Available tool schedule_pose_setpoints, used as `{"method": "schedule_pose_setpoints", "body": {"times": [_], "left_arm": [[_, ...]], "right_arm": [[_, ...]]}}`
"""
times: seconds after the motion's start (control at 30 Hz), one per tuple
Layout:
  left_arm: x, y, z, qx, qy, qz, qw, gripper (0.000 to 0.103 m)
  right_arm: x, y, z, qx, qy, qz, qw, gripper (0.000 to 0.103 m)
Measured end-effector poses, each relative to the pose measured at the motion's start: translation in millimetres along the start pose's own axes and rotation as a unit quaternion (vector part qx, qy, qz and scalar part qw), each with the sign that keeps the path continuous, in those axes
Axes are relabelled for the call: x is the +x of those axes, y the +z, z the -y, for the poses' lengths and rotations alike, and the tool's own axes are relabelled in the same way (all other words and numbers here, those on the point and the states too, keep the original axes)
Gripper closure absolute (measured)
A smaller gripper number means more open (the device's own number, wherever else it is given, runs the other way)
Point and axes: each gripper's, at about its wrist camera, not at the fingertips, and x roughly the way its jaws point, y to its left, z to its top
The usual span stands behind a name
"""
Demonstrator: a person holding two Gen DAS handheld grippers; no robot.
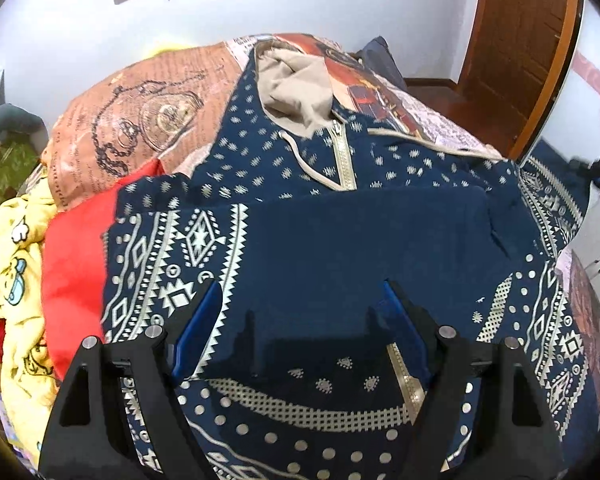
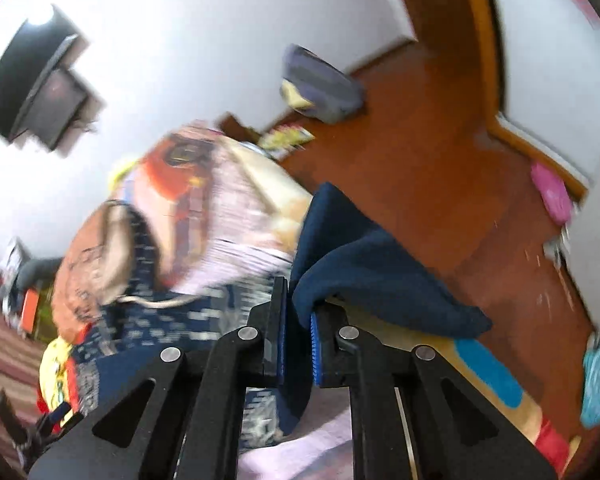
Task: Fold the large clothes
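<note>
Since the left gripper has its fingers spread wide with nothing between them, it looks parked just above the navy patterned hoodie, probably waiting for an edge to take. That hoodie lies spread on the bed, zipper and beige hood pointing away, with a plain dark flap already laid across its middle, so I'd say the fold is partway done. A yellow blanket and something red sit at the left. Over in the right wrist view, pretty blurry, the right gripper is pinched narrow on a navy cuff, lifted off the bed, presumably to carry that sleeve inward.
</note>
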Motion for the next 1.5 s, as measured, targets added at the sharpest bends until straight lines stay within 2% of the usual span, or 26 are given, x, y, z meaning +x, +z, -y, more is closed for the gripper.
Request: {"method": "schedule_pose_setpoints", "body": {"times": [0.17,0.27,0.4,0.53,0.77,0.9,1.1,1.17,1.2,1.23,1.37,1.5], "left_arm": [[-20.5,-3.3,-7.8,-0.008,-0.003,0.019,0.9998,0.023],[-31.3,-7.7,-12.6,-0.01,-0.003,0.026,0.9996,0.023],[-42.3,-14.4,-21.3,-0.017,-0.008,0.031,0.9993,0.023],[-48.5,-22.8,-31.9,-0.024,-0.011,0.029,0.9992,0.023],[-48.4,-40.6,-44.4,-0.028,-0.008,0.016,0.9994,0.023],[-41.9,-48.5,-45.2,-0.025,-0.01,0.001,0.9997,0.023],[-36.1,-46.6,-30.9,0.0,-0.01,-0.008,0.9999,0.023],[-37.3,-40.5,-22.0,0.01,-0.011,-0.004,0.9999,0.023],[-38.6,-36.3,-16.3,0.016,-0.013,-0.001,0.9998,0.023],[-39.9,-32.4,-11.6,0.021,-0.016,0.002,0.9996,0.023],[-45.9,-11.2,17.2,0.054,-0.025,0.017,0.998,0.023],[-47.8,15.5,59.1,0.094,-0.047,0.028,0.9941,0.023]], "right_arm": [[-40.3,11.0,-80.8,-0.081,0.067,0.032,0.994,0.095],[-44.2,6.7,-117.1,-0.111,0.102,0.026,0.988,0.095],[-28.3,-8.5,-153.0,-0.132,0.119,0.008,0.984,0.095],[9.5,-38.0,-170.3,-0.137,0.121,-0.043,0.982,0.095],[71.2,-99.8,-170.1,-0.171,0.075,-0.15,0.971,0.095],[83.1,-121.3,-166.0,-0.184,0.055,-0.181,0.965,0.093],[74.2,-128.8,-151.0,-0.197,0.062,-0.208,0.956,0.091],[66.4,-128.0,-147.0,-0.203,0.069,-0.226,0.95,0.081],[65.5,-128.9,-149.2,-0.204,0.07,-0.23,0.949,0.069],[59.6,-128.2,-146.2,-0.207,0.069,-0.229,0.949,0.062],[26.7,-116.1,-127.9,-0.222,0.061,-0.17,0.958,0.062],[-1.9,-93.3,-101.1,-0.207,0.035,-0.111,0.971,0.062]]}}
